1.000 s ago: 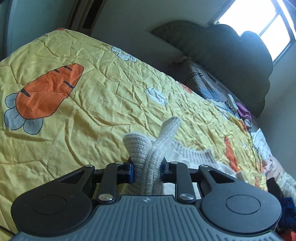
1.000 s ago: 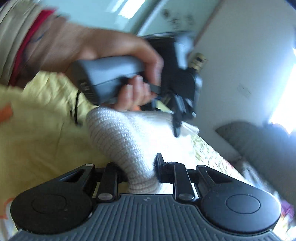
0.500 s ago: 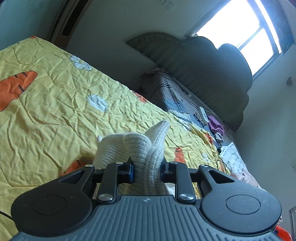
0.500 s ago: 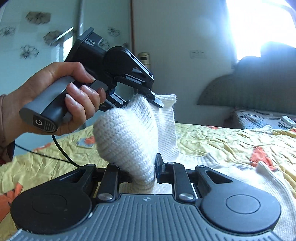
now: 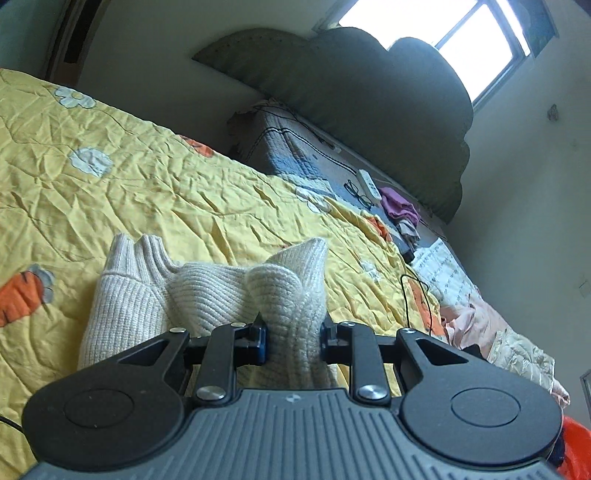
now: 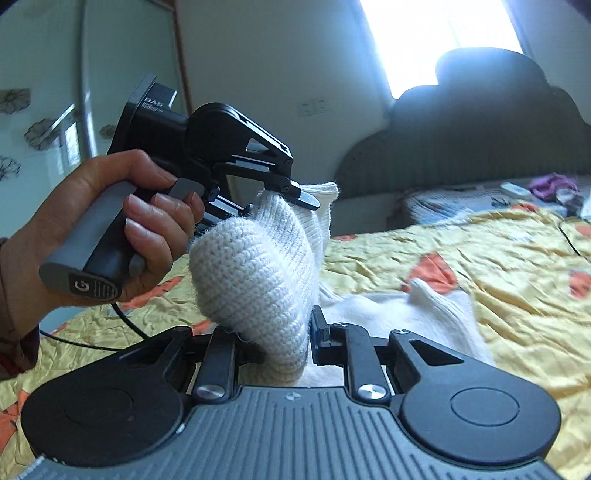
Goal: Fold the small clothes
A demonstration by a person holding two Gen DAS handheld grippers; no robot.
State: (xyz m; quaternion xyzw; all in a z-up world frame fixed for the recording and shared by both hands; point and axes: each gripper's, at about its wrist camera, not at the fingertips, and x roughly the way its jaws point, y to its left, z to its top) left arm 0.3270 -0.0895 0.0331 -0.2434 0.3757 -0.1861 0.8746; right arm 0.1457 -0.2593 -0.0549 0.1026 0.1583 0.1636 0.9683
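Note:
A cream knitted sweater hangs bunched between both grippers above the yellow carrot-print quilt. My left gripper is shut on a thick fold of the knit; a ribbed cuff droops to its left. In the right wrist view my right gripper is shut on another bunched part of the sweater. The left gripper, held by a hand, pinches the knit just above and beyond it. The rest of the sweater trails onto the quilt.
A dark padded headboard stands at the far end under a bright window. A grey blanket carries glasses, a white remote and purple cloth. A black cable and more clothes lie at the right edge.
Both grippers have swept across the bed toward the headboard, carrying the sweater. The right gripper has rolled upright, and more sweater and a cuff now show by the left gripper.

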